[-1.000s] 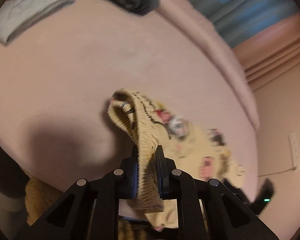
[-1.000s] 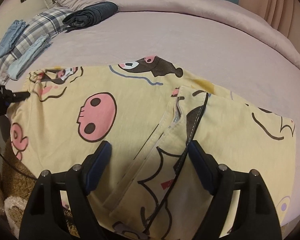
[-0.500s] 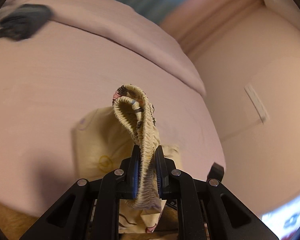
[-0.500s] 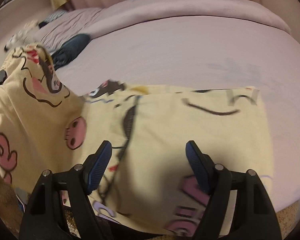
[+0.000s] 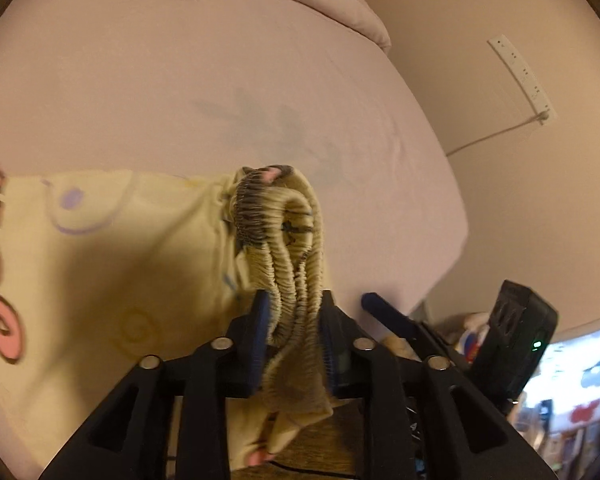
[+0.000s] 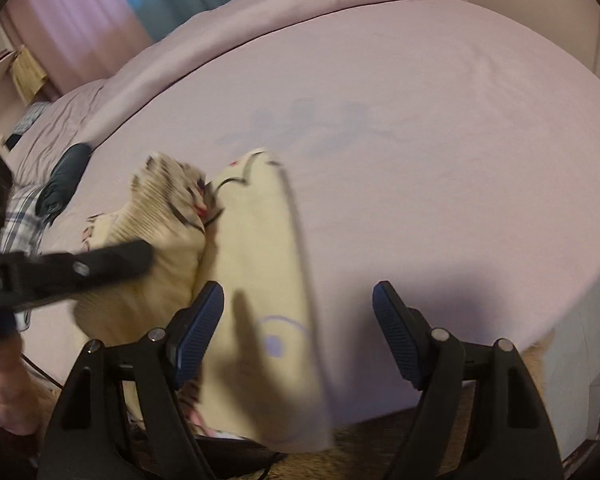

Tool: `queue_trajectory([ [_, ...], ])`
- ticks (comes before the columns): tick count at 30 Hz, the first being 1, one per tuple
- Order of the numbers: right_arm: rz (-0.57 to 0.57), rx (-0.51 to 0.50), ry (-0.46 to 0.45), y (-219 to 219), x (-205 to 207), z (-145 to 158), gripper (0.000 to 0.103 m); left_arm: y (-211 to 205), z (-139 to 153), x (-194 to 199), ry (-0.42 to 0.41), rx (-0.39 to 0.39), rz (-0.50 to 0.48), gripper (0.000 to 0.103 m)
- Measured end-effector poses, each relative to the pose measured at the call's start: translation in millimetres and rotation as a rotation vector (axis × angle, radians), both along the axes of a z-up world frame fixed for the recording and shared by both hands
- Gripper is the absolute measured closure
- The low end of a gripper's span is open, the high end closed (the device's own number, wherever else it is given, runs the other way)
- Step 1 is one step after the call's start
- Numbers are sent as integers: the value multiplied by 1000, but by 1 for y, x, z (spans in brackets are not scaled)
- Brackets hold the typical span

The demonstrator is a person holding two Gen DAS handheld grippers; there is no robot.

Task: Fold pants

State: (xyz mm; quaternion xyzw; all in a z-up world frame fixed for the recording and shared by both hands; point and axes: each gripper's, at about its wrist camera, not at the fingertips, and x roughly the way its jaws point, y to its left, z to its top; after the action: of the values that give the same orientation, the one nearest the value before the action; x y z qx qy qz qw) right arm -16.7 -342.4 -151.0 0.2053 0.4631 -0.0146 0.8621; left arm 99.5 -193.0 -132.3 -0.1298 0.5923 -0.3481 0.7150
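Waistband (image 5: 288,256) (bunched) between left hand-held gripper (image 5: 294,336)

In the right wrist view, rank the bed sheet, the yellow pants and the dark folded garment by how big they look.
1. bed sheet, fills most of the view.
2. yellow pants, nearer the camera, which enlarges them.
3. dark folded garment, smallest, but farther back, so its true size is unsure.

The pants (image 5: 100,264) are soft matt yellow cloth with printed figures; their waistband (image 5: 284,248) is ribbed and gathered. The bed (image 6: 440,140) has a smooth matt pink sheet. The left gripper (image 5: 294,340) is matt black plastic with ridged blue pads and small metal screws.
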Motion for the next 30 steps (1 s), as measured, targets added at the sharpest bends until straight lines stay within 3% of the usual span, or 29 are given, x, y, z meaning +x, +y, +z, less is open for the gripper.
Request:
queue_trajectory([
  [2,-16,-14,-1,-3,-4,3,26,2,9,-1,2,-33,4,59],
  [7,-40,-40,-41,-6,-12,21,26,24,34,-13,-68,-48,17,59],
  [9,-27,-46,-62,-3,-11,29,26,43,38,-18,-129,2,78,59],
  [13,56,-46,-127,13,-6,40,26,71,32,-23,-217,205,186,59],
  [14,78,-38,-141,20,-4,40,33,75,29,-23,-223,241,208,59],
  [15,95,-39,-143,26,0,40,42,79,25,-23,-220,257,220,59],
  [17,143,-54,-132,40,5,34,79,89,16,-26,-191,264,248,59],
  [18,169,-71,-126,47,8,30,83,95,12,-28,-176,263,259,59],
  [22,169,-161,-52,52,23,7,86,127,-11,-43,-131,276,317,59],
  [24,164,-120,-50,41,21,-1,89,135,-22,-49,-90,271,331,59],
  [27,159,-82,-40,34,24,0,89,144,-27,-58,-43,200,347,59],
  [30,154,-157,14,47,35,16,82,144,-26,-64,-57,177,334,59],
])
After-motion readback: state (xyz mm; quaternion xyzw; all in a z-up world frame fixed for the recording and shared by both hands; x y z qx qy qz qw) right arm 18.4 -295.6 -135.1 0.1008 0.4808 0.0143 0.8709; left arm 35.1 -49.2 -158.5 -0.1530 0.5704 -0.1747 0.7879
